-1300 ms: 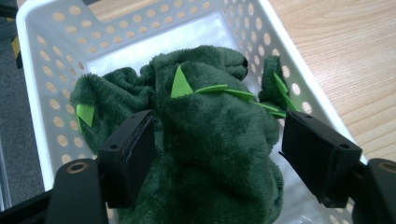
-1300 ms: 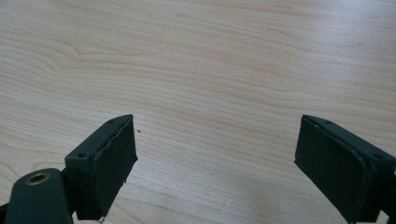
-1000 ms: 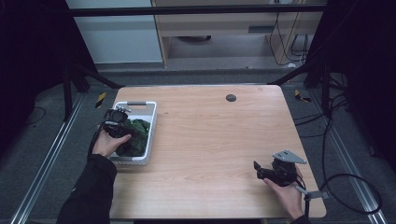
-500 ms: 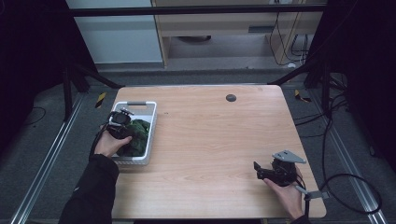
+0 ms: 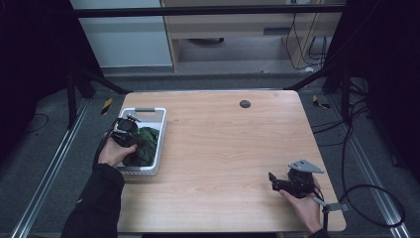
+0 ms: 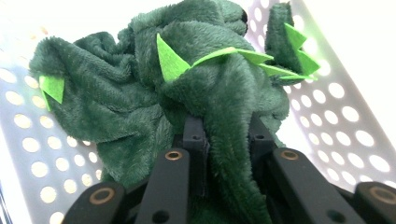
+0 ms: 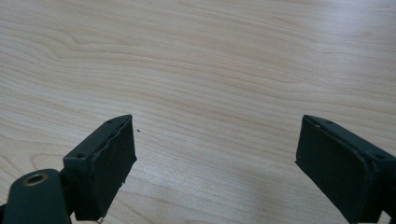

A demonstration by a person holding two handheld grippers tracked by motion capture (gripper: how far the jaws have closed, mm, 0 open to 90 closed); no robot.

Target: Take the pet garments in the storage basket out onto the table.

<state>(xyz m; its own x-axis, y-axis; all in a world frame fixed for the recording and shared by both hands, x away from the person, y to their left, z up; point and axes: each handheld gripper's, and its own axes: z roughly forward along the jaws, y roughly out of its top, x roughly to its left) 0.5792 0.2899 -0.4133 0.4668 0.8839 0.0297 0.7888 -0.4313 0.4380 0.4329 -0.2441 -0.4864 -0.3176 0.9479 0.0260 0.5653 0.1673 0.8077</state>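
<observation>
A dark green plush toy [image 6: 140, 88] with bright green felt spikes lies in a white perforated basket [image 5: 158, 119] at the table's left edge. My left gripper [image 6: 223, 135] reaches into the basket and its jaws have just been closing; they now pinch a fold of the plush between them. From above, the left gripper [image 5: 130, 130] sits over the plush toy [image 5: 144, 148]. My right gripper [image 5: 273, 181] rests low near the table's front right, held by a hand. In the right gripper view the right gripper [image 7: 215, 154] stands open over bare wood.
The wooden table [image 5: 223, 148] has a small dark round spot [image 5: 244, 104] near its far edge. A cable [image 5: 366, 198] trails off the right gripper past the table's right side. Metal frame rails run along both sides on the floor.
The left gripper has shifted slightly down into the basket onto the plush. The right hand and its gripper have kept still.
</observation>
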